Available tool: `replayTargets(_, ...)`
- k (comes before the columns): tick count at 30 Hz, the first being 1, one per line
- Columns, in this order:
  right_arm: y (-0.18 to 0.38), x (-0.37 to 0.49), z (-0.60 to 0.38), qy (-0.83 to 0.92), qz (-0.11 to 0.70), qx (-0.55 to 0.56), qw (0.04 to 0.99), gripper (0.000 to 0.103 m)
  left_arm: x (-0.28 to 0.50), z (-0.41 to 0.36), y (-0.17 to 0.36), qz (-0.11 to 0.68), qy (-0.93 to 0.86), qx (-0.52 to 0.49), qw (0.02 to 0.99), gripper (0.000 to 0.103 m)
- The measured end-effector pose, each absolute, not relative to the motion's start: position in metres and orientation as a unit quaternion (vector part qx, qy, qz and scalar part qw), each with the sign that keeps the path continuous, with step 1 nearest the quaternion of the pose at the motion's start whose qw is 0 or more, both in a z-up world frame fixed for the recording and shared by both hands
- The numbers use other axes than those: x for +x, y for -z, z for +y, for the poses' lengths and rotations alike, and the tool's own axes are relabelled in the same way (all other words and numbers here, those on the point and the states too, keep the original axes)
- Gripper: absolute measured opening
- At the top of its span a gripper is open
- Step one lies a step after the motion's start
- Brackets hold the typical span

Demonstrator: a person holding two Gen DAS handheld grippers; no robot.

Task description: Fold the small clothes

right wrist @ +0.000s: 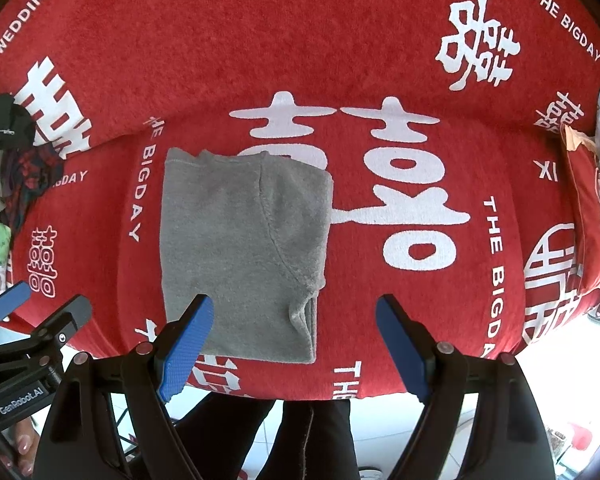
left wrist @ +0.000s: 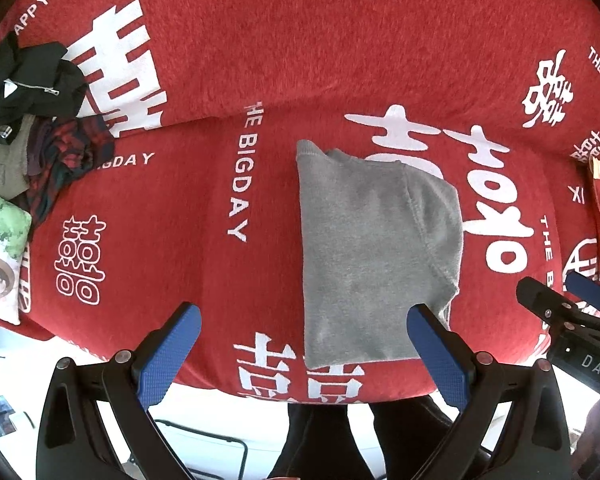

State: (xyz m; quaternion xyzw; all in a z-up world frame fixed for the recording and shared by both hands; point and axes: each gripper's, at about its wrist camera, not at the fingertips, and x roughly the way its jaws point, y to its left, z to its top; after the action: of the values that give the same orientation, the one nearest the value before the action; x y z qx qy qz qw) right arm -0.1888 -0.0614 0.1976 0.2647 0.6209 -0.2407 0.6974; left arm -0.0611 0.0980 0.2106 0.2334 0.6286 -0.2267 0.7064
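Observation:
A grey knit garment (left wrist: 372,248) lies folded flat into a tall rectangle on the red sofa seat (left wrist: 180,208); it also shows in the right wrist view (right wrist: 240,248). My left gripper (left wrist: 304,312) is open and empty, hovering above the seat's front edge, its right finger over the garment's lower right corner. My right gripper (right wrist: 296,308) is open and empty, its left finger over the garment's lower edge. Each gripper shows at the edge of the other's view: the right one (left wrist: 568,300) and the left one (right wrist: 40,304).
A pile of unfolded clothes, black, plaid and olive (left wrist: 40,120), sits at the sofa's left end beside a green printed cushion (left wrist: 0,240). A red cushion (right wrist: 596,216) leans at the right end. The person's dark trouser legs (right wrist: 292,436) and white floor lie below.

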Motion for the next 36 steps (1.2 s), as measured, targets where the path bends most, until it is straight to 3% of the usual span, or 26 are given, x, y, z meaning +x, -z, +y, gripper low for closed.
replayTargets(36, -0.1971, -0.1925, -0.0614, 0.241, 0.621, 0.267, 0.696, 0.086, -0.0655, 0.1032, -0.21, 0.63, 0.226, 0.237, 0.704, 0.103)
